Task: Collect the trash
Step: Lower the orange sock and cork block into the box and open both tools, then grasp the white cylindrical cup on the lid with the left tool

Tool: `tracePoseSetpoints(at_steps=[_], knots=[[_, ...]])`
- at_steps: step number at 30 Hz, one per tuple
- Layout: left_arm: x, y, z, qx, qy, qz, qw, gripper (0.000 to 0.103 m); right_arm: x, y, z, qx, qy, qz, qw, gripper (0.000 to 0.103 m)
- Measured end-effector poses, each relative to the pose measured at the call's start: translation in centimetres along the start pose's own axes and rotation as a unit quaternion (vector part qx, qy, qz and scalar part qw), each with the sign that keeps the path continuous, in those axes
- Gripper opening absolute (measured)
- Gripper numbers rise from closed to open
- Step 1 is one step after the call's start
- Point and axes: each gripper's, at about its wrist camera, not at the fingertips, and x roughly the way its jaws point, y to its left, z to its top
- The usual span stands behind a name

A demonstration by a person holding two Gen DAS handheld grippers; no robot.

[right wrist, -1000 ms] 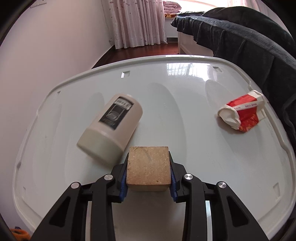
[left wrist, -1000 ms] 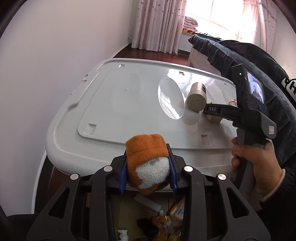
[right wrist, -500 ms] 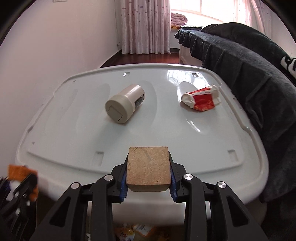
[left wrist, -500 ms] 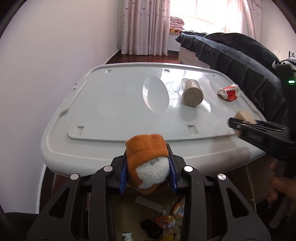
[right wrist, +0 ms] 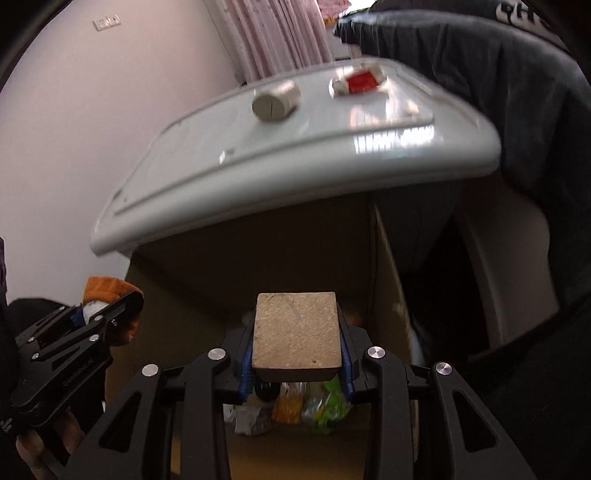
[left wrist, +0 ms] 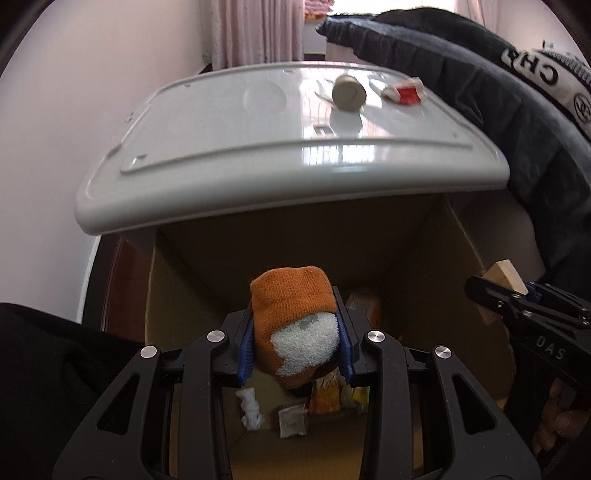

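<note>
Two hand-held grippers hang over an open cardboard box (left wrist: 461,236) that stands in front of and below a white plastic storage-bin lid (left wrist: 229,155).

The left gripper (left wrist: 295,341) has its blue-padded fingers (left wrist: 246,347) pinching a balled orange and white sock (left wrist: 291,314). Seen from the right wrist camera, the sock sits at about 9 o'clock, over the box's left edge.

The right gripper (right wrist: 297,343) has its fingers clamped on the two sides of a tan wooden block (right wrist: 297,330). From the left wrist camera, the block shows at about 3 o'clock, near the box's right wall.

Inside the box, at about 6 o'clock in both views, lies loose trash: a crumpled white tissue (left wrist: 251,408), a small white packet (left wrist: 292,421) and colourful snack wrappers (right wrist: 314,404).

On the lid, at about 12 o'clock, a beige cylindrical container (left wrist: 349,93) lies on its side, with a crumpled red and white packet (left wrist: 404,92) just beside it at 1 o'clock. A dark quilted cover (left wrist: 498,110) hangs along the lid's right side. Pink curtains (left wrist: 255,33) hang behind.
</note>
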Motion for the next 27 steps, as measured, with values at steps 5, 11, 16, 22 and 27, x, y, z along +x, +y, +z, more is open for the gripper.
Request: tracePoseSetpoints(at_steps=[5,11,16,22,27], knots=[[1.0,-0.7,-0.5,0.017,0.017,0.008,0.9997,0.034,0.9,-0.2,-0.2,0.011,0.018,0.001,1.0,0.035],[1.5,0.0,-0.9,0.005,0.028,0.007,0.9996,0.034,1.3,0.1,-0.5,0.002,0.023,-0.006,1.0,0.035],[2.2,0.4,-0.8,-0.011,0.04,0.008,0.9991,0.069,1.7,0.3,-0.7,-0.01,0.036,-0.014,0.999,0.043],[2.3,1.2,-0.7,-0.035,0.039,0.011,0.9986,0.078,0.9,0.2,-0.4,-0.011,0.014,-0.024,1.0,0.062],[2.4,1.7,-0.7,-0.046,0.041,0.017,0.998,0.078,0.7,-0.4,-0.4,0.003,0.013,-0.025,1.0,0.062]])
